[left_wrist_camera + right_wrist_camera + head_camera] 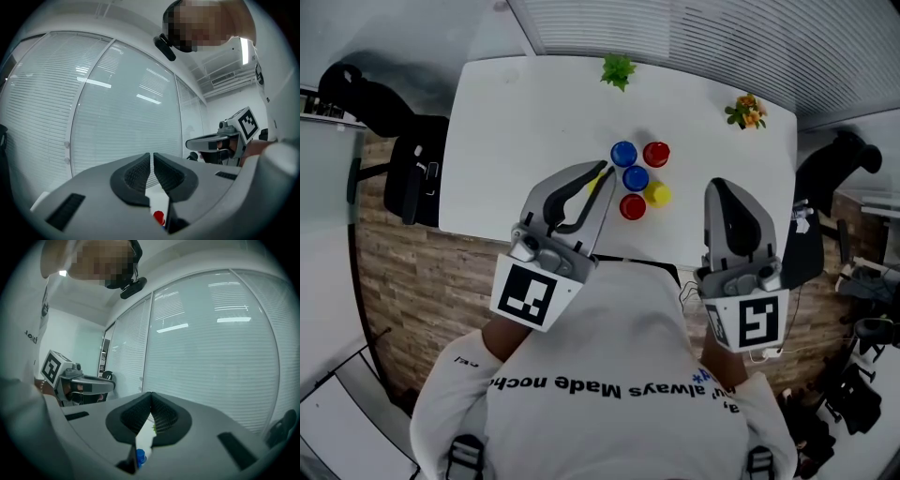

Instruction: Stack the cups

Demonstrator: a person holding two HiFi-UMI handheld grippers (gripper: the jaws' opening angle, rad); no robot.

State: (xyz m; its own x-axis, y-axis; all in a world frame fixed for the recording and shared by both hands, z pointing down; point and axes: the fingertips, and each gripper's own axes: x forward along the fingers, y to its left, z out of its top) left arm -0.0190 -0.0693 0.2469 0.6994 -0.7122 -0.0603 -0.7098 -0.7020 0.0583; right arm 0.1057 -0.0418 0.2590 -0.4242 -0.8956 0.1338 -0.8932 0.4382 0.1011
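Both jaw pairs are closed and empty. The left gripper shows just left of the cups, the right gripper apart on the right. The cups are bunched mid-table, standing upright with their long axis vertical; mouth up or down, can't tell. I'd open the jaws first, then take the near red cup by its side, squarely.

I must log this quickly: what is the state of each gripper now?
Left gripper: closed, holding nothing.
Right gripper: closed, holding nothing.
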